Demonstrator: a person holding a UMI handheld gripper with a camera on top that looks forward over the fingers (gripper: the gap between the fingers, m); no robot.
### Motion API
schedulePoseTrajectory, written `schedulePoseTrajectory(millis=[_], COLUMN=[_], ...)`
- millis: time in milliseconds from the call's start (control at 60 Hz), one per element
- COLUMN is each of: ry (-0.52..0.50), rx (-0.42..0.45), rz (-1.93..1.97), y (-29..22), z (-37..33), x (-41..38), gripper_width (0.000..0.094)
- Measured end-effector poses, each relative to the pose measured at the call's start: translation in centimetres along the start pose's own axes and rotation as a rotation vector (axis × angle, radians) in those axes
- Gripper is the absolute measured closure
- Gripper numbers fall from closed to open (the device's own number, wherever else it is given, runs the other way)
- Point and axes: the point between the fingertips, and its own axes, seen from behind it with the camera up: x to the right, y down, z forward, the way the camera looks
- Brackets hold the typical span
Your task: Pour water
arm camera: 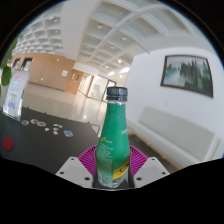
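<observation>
A green plastic bottle [114,135] with a black cap and a printed label stands upright between my fingers. My gripper [112,163] is shut on the bottle's lower body, with the magenta pads [90,159] pressed against both its sides. The bottle is held up above the dark table [40,140]. Its base is hidden below the fingers.
Small scattered objects [45,125] lie on the dark table to the left, with a red thing [8,143] near its edge. A white sign [14,98] stands at the far left. A white wall with a framed picture [188,73] is on the right.
</observation>
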Motion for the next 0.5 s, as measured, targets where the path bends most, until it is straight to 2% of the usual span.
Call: schedulePoseTrajectory(millis=[133,250,367,500], ry=[0.11,0.199,0.278,0.321], rx=[0.116,0.288,0.486,0.7], rz=[-0.204,-0.467,-0.797,-1.198], y=[-9.7,-19.7,-27.9,-32.5], z=[-1.5,-3.9,-6.8,-10.6], x=[-1.3,-5.3,-13.2,-24.5], gripper_width=[0.0527,0.0525,0.0527,0.0526])
